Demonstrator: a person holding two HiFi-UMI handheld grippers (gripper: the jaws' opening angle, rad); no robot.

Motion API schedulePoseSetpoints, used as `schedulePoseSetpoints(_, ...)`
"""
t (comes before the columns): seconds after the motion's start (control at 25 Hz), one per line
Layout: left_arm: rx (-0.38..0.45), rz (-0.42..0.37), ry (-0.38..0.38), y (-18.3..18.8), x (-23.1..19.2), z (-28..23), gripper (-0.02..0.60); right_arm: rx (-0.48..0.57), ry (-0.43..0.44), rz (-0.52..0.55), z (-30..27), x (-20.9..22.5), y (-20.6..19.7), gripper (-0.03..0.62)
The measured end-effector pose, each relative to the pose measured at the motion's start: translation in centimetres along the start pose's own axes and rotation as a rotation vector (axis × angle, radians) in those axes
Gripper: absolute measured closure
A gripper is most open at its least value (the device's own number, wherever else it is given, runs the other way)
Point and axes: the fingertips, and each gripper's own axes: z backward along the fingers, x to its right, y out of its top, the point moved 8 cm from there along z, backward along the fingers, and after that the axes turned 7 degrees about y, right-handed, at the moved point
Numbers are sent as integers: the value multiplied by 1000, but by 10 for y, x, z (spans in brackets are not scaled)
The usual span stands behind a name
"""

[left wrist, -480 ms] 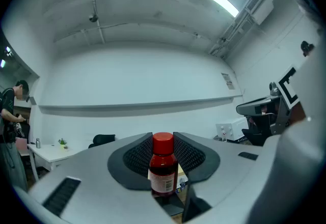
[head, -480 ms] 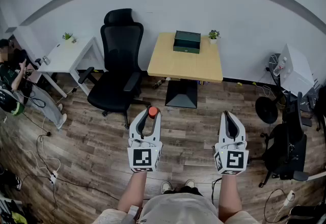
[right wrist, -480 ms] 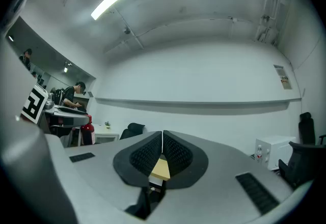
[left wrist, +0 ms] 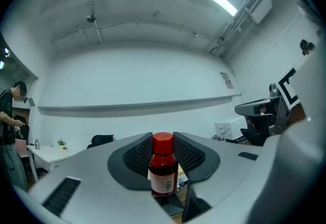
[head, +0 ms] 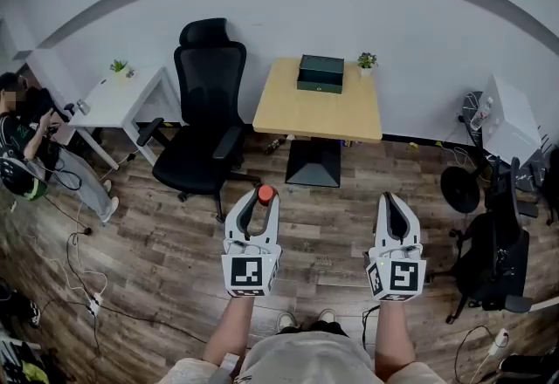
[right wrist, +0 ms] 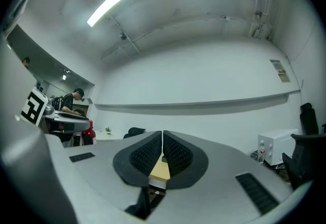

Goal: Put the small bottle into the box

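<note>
Two claws are held out side by side above the wooden floor point(head: 157, 243), both pointing about level toward 12 o'clock in the head view. The left claw point(head: 254, 202) is clamped on the small bottle point(left wrist: 163, 169). The bottle stands upright between the ribbed pads, with its red cap just above them and its white label lower down. From the head view only the red cap shows, at the tip of that claw. The right claw point(head: 395, 201) has its jaws pressed together with nothing between them.

The box point(head: 320, 73) is dark green, with its lid down. It sits at 12 o'clock, well apart from both claws, on the far edge of a light wood counter point(head: 314, 116) against the wall. A small potted plant point(head: 367, 60) stands just beside the box on its 3 o'clock side. A black office chair point(head: 208, 112) stands at 11 o'clock, next to that counter. Farther round, at 10 o'clock, a white counter point(head: 109, 101) carries another small plant. A person point(head: 22, 151) is at 9 o'clock by the white counter.
</note>
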Motion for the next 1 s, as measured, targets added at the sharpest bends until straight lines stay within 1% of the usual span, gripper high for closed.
schedulePoseSetpoints(0.44, -16, -10, -16, -2, 25, -4, 449, -20, 13, -9, 11, 17, -14, 572)
schedulePoseSetpoints(0.52, -22, -12, -15, -3, 31, -6, 449, -21, 6, -23, 14, 23, -17, 572)
schedulePoseSetpoints(0.64, -26, -13, -18, -2, 41, -11, 449, -10, -1, -55, 18, 34, -21, 572)
schedulePoseSetpoints(0.8, -34, -11, -18, -4, 57, -18, 449, -4, 2, -58, 23, 52, -27, 572)
schedulePoseSetpoints(1.0, -36, 2, -10, -5, 81, -29, 449, -4, -17, -87, 28, 83, -36, 572)
